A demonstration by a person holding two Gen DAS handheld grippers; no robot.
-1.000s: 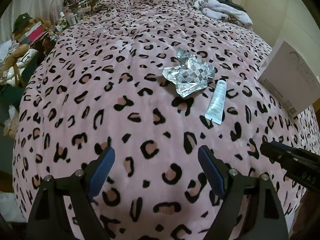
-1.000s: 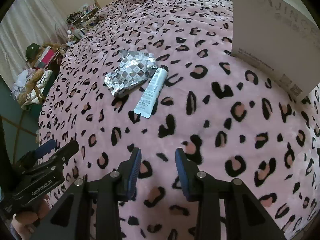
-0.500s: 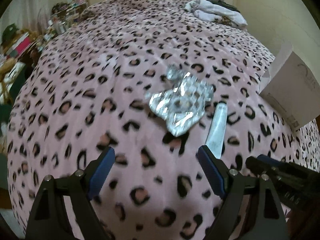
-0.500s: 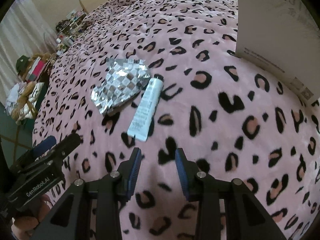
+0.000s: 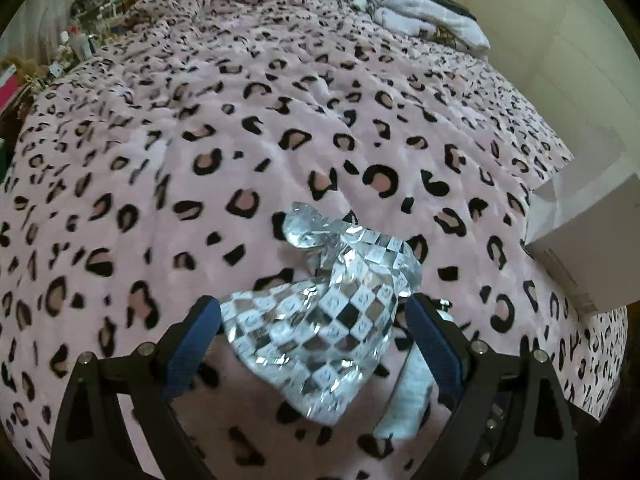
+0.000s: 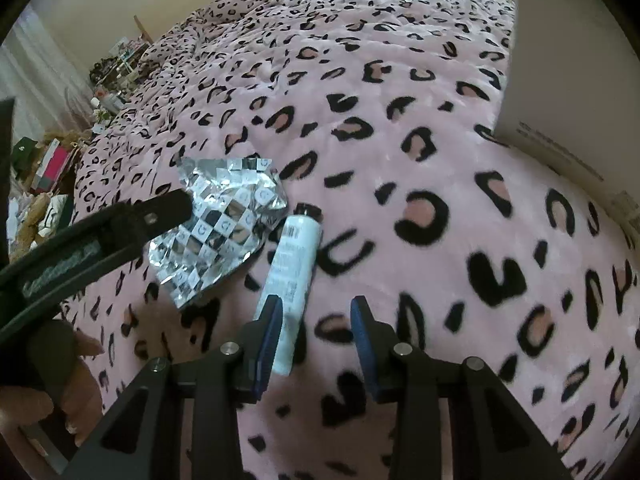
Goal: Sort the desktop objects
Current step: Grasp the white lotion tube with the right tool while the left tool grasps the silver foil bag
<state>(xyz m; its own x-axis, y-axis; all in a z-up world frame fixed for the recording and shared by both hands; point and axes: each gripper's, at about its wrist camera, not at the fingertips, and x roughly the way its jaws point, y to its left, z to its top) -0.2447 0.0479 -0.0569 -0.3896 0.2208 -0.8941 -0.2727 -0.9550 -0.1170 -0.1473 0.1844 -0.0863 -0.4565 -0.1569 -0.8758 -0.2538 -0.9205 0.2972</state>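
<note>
A crinkled silver checkered foil bag (image 5: 320,320) lies on the pink leopard-print bedspread (image 5: 240,140). My left gripper (image 5: 316,332) is open, with its blue pads on either side of the bag's near end. A white tube with a black cap (image 6: 294,268) lies just right of the bag (image 6: 224,232). It also shows in the left wrist view (image 5: 408,404), partly behind my right finger. My right gripper (image 6: 316,328) is open and empty. Its left finger sits over the tube's lower end.
A white cardboard box (image 5: 592,236) stands on the bed to the right, also seen in the right wrist view (image 6: 572,64). Folded white clothes (image 5: 424,12) lie at the far end. Cluttered shelves and bags (image 6: 44,168) stand off the bed's left side.
Both grippers moved forward and down toward the objects. The left one now straddles the foil bag; the right one has reached the tube's lower end and opened wider.
</note>
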